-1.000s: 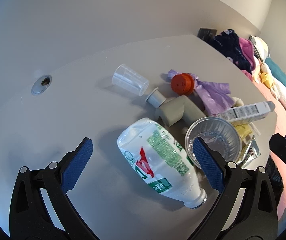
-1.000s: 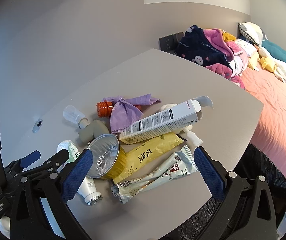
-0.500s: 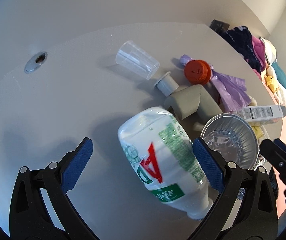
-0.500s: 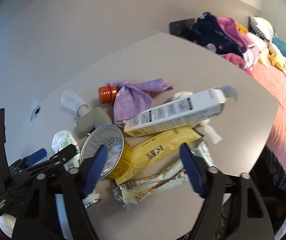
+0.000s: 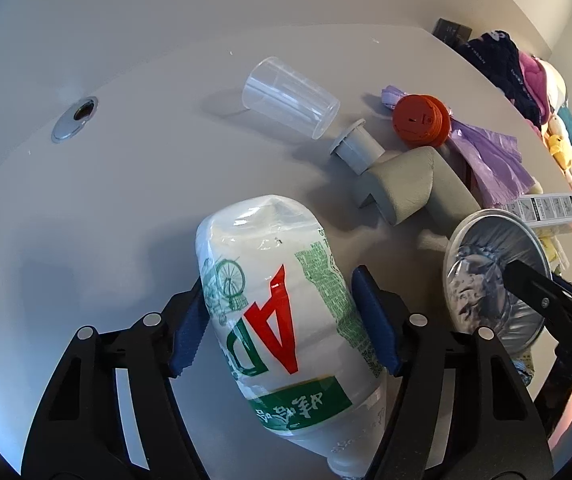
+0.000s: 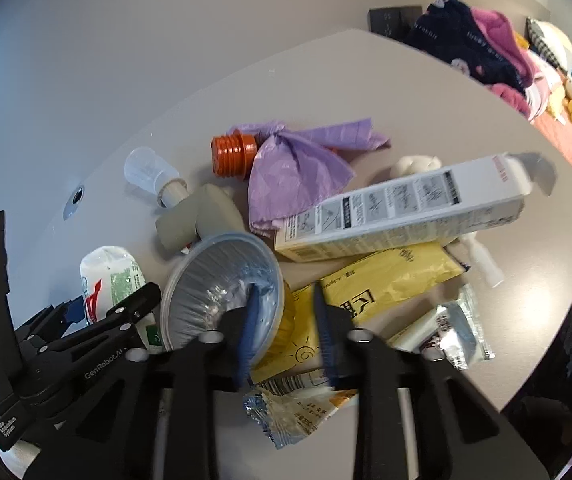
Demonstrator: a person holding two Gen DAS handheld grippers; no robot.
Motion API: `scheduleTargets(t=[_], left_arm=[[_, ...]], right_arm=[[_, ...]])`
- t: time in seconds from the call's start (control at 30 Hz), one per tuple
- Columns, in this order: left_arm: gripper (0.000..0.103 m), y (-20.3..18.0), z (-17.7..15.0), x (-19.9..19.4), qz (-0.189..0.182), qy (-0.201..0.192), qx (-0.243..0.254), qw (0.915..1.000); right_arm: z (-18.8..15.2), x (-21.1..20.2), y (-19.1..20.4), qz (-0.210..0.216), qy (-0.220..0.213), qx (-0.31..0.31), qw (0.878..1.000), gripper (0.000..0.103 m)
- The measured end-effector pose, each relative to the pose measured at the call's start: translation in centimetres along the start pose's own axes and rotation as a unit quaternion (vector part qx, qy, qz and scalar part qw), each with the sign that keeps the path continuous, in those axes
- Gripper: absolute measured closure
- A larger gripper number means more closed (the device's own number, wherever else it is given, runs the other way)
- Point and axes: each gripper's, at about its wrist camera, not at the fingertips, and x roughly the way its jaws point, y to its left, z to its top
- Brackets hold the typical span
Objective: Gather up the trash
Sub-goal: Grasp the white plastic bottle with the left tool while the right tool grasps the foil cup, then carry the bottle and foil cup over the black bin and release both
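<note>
A white plastic bottle (image 5: 281,320) with green and red print lies on the grey table (image 5: 125,184). My left gripper (image 5: 286,328) is shut on its body, one blue pad on each side. My right gripper (image 6: 286,320) has closed on the rim of a yellow foil-lined cup (image 6: 221,288), one finger inside it and one outside. The cup also shows in the left wrist view (image 5: 494,276), with the right gripper's finger in it. The bottle shows in the right wrist view (image 6: 109,276).
Other trash lies on the table: clear cup (image 5: 290,96), orange cap (image 5: 420,120), purple bag (image 6: 298,164), grey foam corner piece (image 5: 402,184), long white box (image 6: 402,208), yellow packet (image 6: 390,280), silver wrappers (image 6: 442,328). Clothes pile (image 6: 470,48) at back. Black bin bag (image 6: 554,380) hangs past the table's right edge.
My left gripper moved in and closed on the white bottle. My right gripper moved left and down and closed on the foil cup's rim.
</note>
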Motion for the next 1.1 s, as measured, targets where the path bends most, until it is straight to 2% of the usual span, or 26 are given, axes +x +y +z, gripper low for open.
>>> scheduleTargets(t=[0.13, 0.27, 0.37, 0.63, 0.87, 1.1], left_arm=[[0.040, 0.4, -0.1, -0.1, -0.008, -0.007, 0.004, 0.9999], [0.043, 1.0, -0.1, -0.4, -0.034, -0.005, -0.007, 0.9994], [0.043, 1.0, 0.0, -0.7, -0.039, -0.006, -0.009, 0.9992], [0.046, 0.3, 0.5, -2.8, -0.060, -0.028, 0.001, 0.9978], [0.046, -1.9, 0.9, -4.5, -0.081, -0.048, 0.034, 0.9950], [0.046, -4.9, 0.6, -6.0, -0.104, -0.068, 0.083, 0.9888]], right_arm=[[-0.3, 0.0, -0.6, 0.033, 0.000, 0.018, 0.999, 0.096], [-0.3, -1.3, -0.9, 0.040, -0.020, 0.026, 0.999, 0.096], [-0.1, -2.1, -1.0, 0.043, -0.028, 0.029, 0.998, 0.096], [-0.2, -4.6, -2.1, 0.031, -0.057, 0.044, 0.997, 0.096], [-1.2, -7.2, -3.7, 0.012, -0.086, 0.069, 0.994, 0.096], [-2.8, -9.9, -5.7, -0.008, -0.115, 0.098, 0.989, 0.096]])
